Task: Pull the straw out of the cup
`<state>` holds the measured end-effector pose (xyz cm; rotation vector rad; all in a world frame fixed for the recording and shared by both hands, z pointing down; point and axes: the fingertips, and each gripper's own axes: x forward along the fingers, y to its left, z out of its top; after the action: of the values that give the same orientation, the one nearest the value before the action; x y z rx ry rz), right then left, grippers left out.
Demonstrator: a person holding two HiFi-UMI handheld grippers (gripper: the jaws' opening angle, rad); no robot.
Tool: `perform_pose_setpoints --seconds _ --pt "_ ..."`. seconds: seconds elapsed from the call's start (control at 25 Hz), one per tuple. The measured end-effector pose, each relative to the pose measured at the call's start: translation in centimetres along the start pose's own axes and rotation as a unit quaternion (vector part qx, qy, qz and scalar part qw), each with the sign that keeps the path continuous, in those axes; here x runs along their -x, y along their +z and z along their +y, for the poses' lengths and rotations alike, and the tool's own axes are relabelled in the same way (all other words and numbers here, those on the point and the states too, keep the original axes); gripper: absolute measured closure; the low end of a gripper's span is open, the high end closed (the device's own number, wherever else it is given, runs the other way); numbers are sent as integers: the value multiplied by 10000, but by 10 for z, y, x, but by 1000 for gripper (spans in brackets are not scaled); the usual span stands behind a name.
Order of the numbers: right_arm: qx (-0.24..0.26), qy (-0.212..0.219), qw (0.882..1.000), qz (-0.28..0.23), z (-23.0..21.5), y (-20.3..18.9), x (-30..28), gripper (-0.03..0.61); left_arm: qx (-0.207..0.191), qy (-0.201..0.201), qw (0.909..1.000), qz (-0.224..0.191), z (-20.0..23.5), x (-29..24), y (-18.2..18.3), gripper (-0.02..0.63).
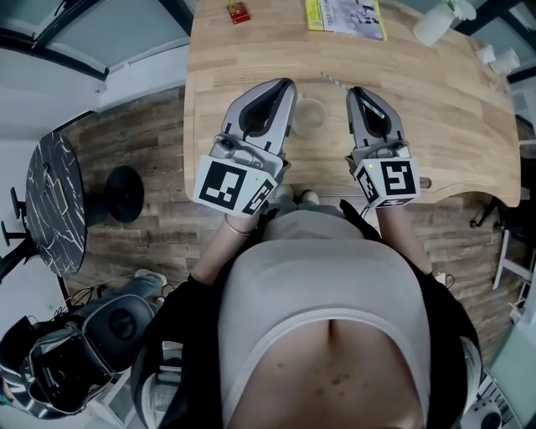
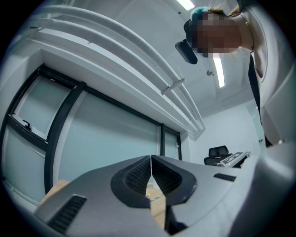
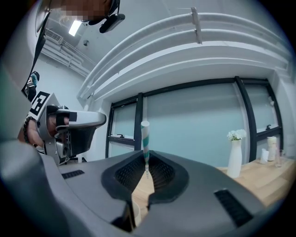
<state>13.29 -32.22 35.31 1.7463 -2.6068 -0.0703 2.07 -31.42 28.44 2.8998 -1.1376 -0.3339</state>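
Observation:
A clear cup (image 1: 308, 117) stands on the wooden table (image 1: 452, 126) between my two grippers. My right gripper (image 1: 353, 90) (image 3: 146, 173) is shut on a teal-and-white striped straw (image 3: 145, 139), which stands upright out of its jaws. In the head view the straw (image 1: 333, 81) shows as a thin striped line beside the right jaw tips, clear of the cup. My left gripper (image 1: 290, 84) (image 2: 151, 159) sits just left of the cup, its jaws meeting with nothing between them.
A yellow booklet (image 1: 345, 15) and a small red item (image 1: 238, 12) lie at the table's far edge. A white vase (image 1: 435, 23) (image 3: 235, 157) stands at the far right. A round dark side table (image 1: 54, 201) is on the floor to the left.

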Motion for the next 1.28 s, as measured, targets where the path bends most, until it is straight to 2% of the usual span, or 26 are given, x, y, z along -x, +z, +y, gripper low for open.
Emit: perform_pose_setpoints --seconds 1.28 --pt "-122 -195 9990 -389 -5 48 -16 535 108 -168 9998 74 14 -16 -10 603"
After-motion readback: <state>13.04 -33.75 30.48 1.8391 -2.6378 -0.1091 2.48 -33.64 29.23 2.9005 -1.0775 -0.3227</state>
